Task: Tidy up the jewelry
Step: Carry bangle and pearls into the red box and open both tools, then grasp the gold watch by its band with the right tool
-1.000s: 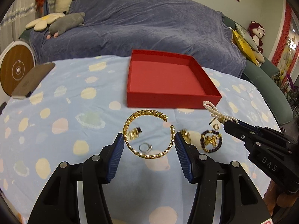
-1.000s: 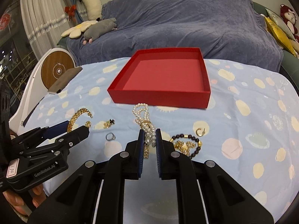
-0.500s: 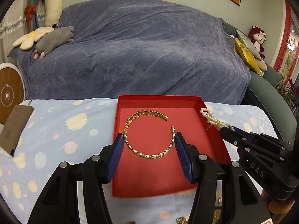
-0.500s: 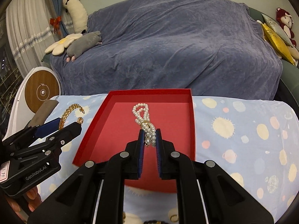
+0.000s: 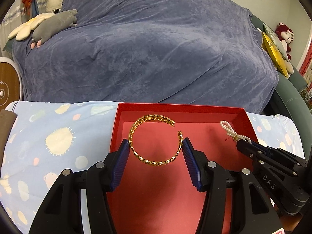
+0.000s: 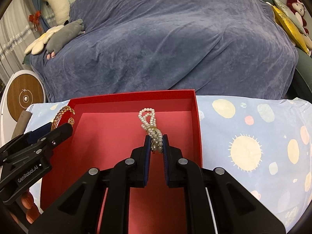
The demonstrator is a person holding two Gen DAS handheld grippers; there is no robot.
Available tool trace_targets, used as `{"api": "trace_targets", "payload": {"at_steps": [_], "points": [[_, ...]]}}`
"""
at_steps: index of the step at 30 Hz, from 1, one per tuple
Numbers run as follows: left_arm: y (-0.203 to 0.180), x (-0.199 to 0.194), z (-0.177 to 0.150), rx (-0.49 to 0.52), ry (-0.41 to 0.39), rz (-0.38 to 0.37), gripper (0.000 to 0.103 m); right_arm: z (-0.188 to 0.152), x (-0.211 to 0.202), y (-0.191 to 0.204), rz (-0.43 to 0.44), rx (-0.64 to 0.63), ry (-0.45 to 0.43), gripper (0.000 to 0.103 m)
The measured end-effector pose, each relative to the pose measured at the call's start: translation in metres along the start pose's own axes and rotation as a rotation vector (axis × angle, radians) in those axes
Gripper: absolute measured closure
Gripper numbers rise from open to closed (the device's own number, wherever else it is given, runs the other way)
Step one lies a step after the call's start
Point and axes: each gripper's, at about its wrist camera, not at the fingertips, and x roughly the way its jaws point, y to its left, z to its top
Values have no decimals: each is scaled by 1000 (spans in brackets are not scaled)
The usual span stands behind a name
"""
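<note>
Both claws now hover over the red box [image 5: 214, 110], carried up from the surface: left claw [image 5: 156, 152] clamped on the gold bangle [image 5: 154, 160], right claw [image 6: 156, 146] on the pearl strand [image 6: 149, 117] — release comes next.

Black claw [image 5: 156, 146], blue ribbed pads [image 5: 190, 161], silver screws.

My left gripper [image 5: 156, 148] holds the bangle [image 5: 156, 139] over the box [image 5: 179, 108], left side; my right gripper [image 6: 156, 145] holds the pearl strand [image 6: 151, 124] over its right side. Box on table [image 5: 58, 136], sofa [image 5: 148, 44] behind.
</note>
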Motion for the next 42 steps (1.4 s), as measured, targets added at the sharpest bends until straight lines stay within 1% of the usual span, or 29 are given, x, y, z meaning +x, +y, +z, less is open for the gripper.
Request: {"api": "trace_targets", "payload": {"at_steps": [1,3,4,5,8,11,14,15,17,21,23,26,28,32,35,38,42], "points": [[1,3,0,-5,10,3,49,0,1,-1,-8,1,-2,89],[5,6,-1,-32,23,6,48,0,-1,-2,-21,10,-5,82],[7,6,-1,-47,23,5,48,0,-4,-4,-24,15,-12,74],[10,4,-1,-60,20,1,47,-3,-9,-4,-20,21,-23,69],[17,-10,-6,-88,2,-12,47,-10,-28,-7,2,25,-45,68],[24,-35,-15,-100,-27,-27,46,-23,-54,-8,30,26,-68,66],[30,-65,-30,-99,-48,-33,46,-43,-84,-8,62,28,-84,59],[32,-76,-36,-94,-55,-26,45,-52,-95,-8,74,32,-91,59],[34,-97,-53,-76,-68,-7,41,-67,-112,-6,90,29,-96,58],[37,-129,-86,-39,-81,25,36,-96,-140,4,74,-14,-111,58],[39,-139,-104,-37,-75,28,33,-111,-153,7,68,-30,-119,57],[41,-150,-132,-47,-58,36,33,-135,-168,7,61,-33,-130,51],[40,-154,-149,-46,-42,39,33,-154,-175,7,54,-36,-124,51],[36,-158,-182,-45,5,32,33,-185,-180,8,71,-35,-94,51],[32,-160,-204,-35,18,48,33,-203,-180,18,69,-74,-79,51],[28,-159,-220,-24,38,48,33,-211,-174,31,88,-122,-58,51],[28,-154,-229,5,54,64,33,-217,-162,46,125,-151,-31,52]]}}
